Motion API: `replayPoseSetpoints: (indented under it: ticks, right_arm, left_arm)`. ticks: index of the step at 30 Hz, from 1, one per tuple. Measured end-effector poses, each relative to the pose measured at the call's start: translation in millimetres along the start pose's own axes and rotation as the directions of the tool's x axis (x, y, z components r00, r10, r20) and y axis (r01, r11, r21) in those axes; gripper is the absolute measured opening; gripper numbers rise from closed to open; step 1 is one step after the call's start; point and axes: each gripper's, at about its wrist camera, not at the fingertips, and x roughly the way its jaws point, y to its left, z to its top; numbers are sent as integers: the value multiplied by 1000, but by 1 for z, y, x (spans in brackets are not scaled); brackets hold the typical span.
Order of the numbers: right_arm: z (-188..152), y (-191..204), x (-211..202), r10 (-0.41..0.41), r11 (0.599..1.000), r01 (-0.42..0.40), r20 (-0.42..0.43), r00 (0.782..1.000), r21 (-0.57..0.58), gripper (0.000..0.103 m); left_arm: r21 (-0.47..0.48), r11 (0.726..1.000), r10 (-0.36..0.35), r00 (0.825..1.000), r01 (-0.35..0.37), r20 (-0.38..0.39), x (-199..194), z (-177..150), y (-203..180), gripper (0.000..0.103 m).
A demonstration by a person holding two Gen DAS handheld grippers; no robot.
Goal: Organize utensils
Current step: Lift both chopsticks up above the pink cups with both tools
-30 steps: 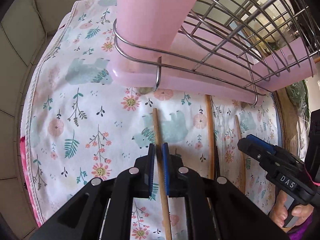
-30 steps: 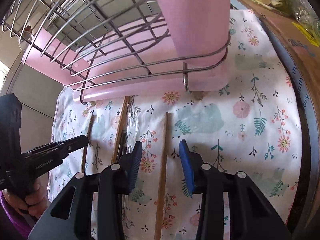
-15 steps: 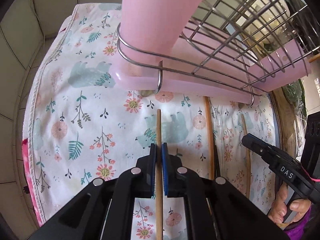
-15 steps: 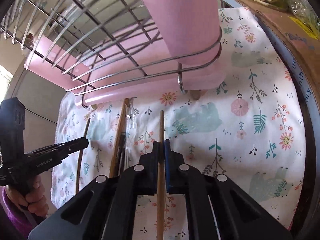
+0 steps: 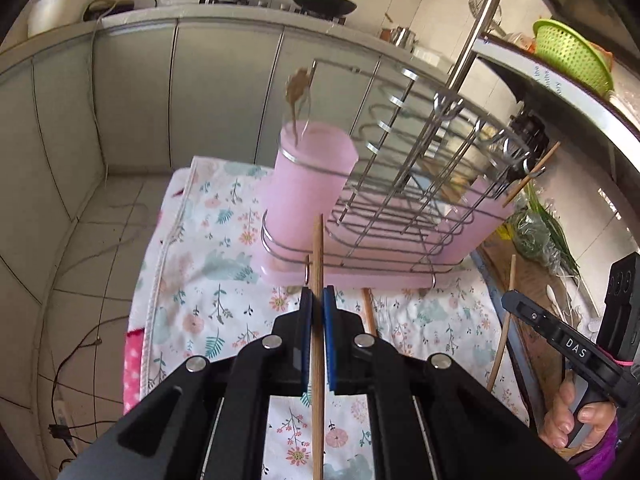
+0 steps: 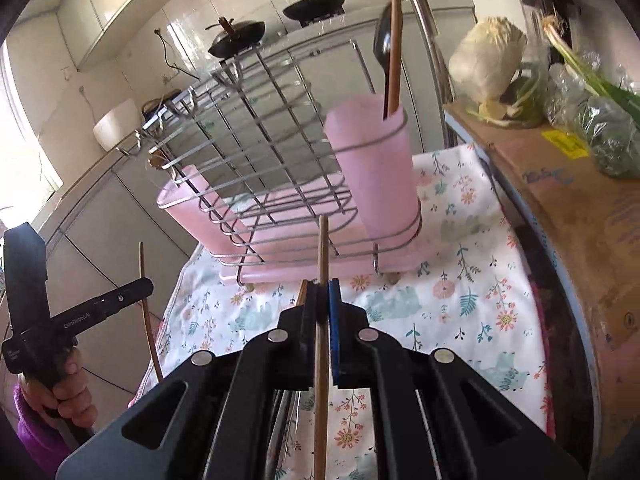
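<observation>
Both grippers now ride higher than before — left gripper [image 5: 316, 306] pinches a chopstick [image 5: 317, 264], right gripper [image 6: 323, 294] pinches another [image 6: 322, 248]. Only the right view shows a ladle [image 6: 383, 46] in the pink cup [image 6: 370, 168].

On my right gripper [image 5: 576, 354], seen from the left wrist camera, a small white label reads "DAS". On my left gripper [image 6: 80, 314], seen from the right wrist camera, faint print reads "GenRobot.AI".
</observation>
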Motion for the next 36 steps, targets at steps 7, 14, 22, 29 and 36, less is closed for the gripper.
replayPoseSetpoints:
  ticks: [7, 14, 22, 29, 36]
  right_arm:
    - [17, 13, -49, -18, 999, 25, 178, 984, -37, 6]
    - [59, 26, -93, -8, 995, 38, 327, 945, -88, 6]
    - [123, 41, -131, -10, 988, 89, 532, 847, -124, 6]
    - [150, 42, -117, -49, 979, 158, 611, 790, -126, 6]
    - [162, 32, -96, -68, 980, 171, 623, 780, -107, 6]
  left_arm:
    - [1, 999, -54, 977, 55, 207, -58, 21, -5, 5]
    - [39, 997, -72, 926, 62, 372, -119, 64, -19, 5]
    - [61, 998, -36, 855, 5, 518, -162, 123, -30, 5]
    - [36, 998, 25, 863, -50, 504, -132, 159, -21, 5]
    - [36, 997, 49, 917, -69, 396, -70, 156, -11, 5]
